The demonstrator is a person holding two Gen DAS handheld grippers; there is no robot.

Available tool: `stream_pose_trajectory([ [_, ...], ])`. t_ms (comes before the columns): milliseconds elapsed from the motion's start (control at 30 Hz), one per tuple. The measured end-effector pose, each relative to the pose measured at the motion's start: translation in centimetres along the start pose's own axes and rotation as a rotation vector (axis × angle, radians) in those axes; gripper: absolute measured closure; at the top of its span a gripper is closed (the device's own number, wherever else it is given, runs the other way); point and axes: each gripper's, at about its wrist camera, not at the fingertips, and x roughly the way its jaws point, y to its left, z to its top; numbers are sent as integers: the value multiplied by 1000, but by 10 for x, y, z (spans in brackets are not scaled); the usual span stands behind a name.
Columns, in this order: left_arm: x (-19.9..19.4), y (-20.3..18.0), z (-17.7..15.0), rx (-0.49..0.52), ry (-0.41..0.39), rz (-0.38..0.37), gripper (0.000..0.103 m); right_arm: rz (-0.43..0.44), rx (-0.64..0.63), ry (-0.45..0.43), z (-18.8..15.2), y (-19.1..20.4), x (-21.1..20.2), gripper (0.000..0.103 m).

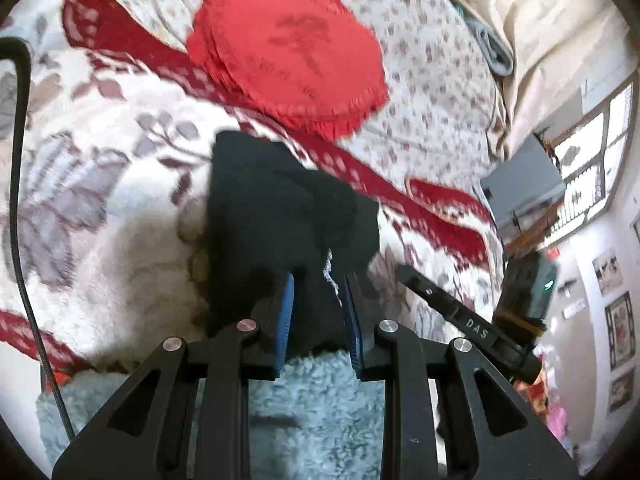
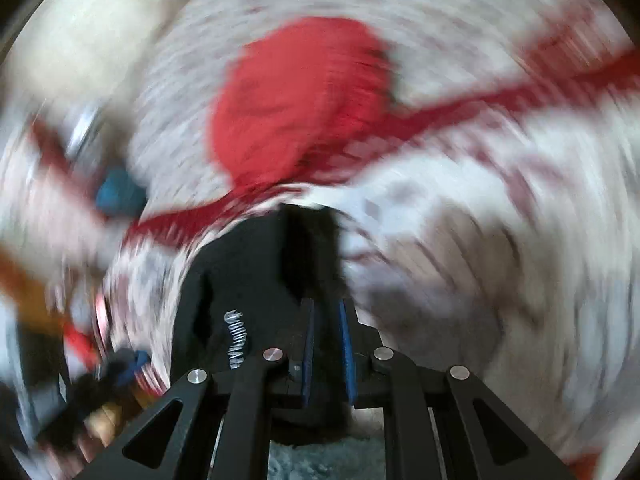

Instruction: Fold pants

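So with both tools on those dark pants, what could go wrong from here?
1. The left gripper has loosely parted jaws around the black fabric pants; that corner may slip free.
2. The right gripper grips only a thin edge amid blur; a tug could pull it out.
3. The pants might drag the round red cloth.

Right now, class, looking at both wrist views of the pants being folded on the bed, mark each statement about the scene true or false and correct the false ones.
1. The pants are black. True.
2. The round cloth beyond the pants is blue. False: it is red.
3. Black fabric sits between the fingers of the right gripper. True.
4. The left gripper has nothing between its fingers. False: black fabric lies between them.
5. The bedspread under the pants is plain white. False: it carries a red and grey floral pattern.
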Motion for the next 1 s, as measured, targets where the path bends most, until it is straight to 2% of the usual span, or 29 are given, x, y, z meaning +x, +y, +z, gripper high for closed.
stream_pose_trajectory([
  [67, 19, -5, -1, 21, 80, -21, 81, -4, -225, 72, 4, 24, 9, 92],
  [100, 28, -5, -2, 30, 117, 14, 81, -5, -316, 96, 4, 33, 13, 92],
  [200, 53, 9, 0, 2, 228, 180, 91, 23, -421, 155, 4, 42, 27, 92],
  [233, 58, 14, 2, 2, 244, 224, 96, 13, -446, 190, 2, 42, 36, 92],
  [267, 61, 18, 3, -8, 257, 236, 101, -32, -453, 237, 0, 40, 47, 92],
  [300, 62, 23, 4, -26, 273, 222, 101, -68, -439, 282, -2, 35, 58, 92],
  [333, 62, 25, 6, -30, 279, 216, 101, -59, -387, 332, -7, 26, 67, 92],
  [400, 63, 27, 7, -33, 285, 198, 101, -7, -274, 313, -9, 12, 67, 91],
  [500, 62, 28, 8, -37, 287, 184, 101, 29, -179, 304, -11, -1, 67, 91],
  [667, 44, 29, 1, -37, 271, 161, 101, 48, -145, 295, -13, -5, 66, 91],
  [867, 62, 36, 3, -77, 337, 188, 101, 34, -156, 292, -14, 2, 63, 91],
  [933, 56, 27, 8, -55, 305, 172, 101, 25, -160, 287, -14, 3, 63, 91],
  [1000, 34, 15, 21, -22, 193, 127, 100, 10, -171, 276, -15, 6, 64, 91],
])
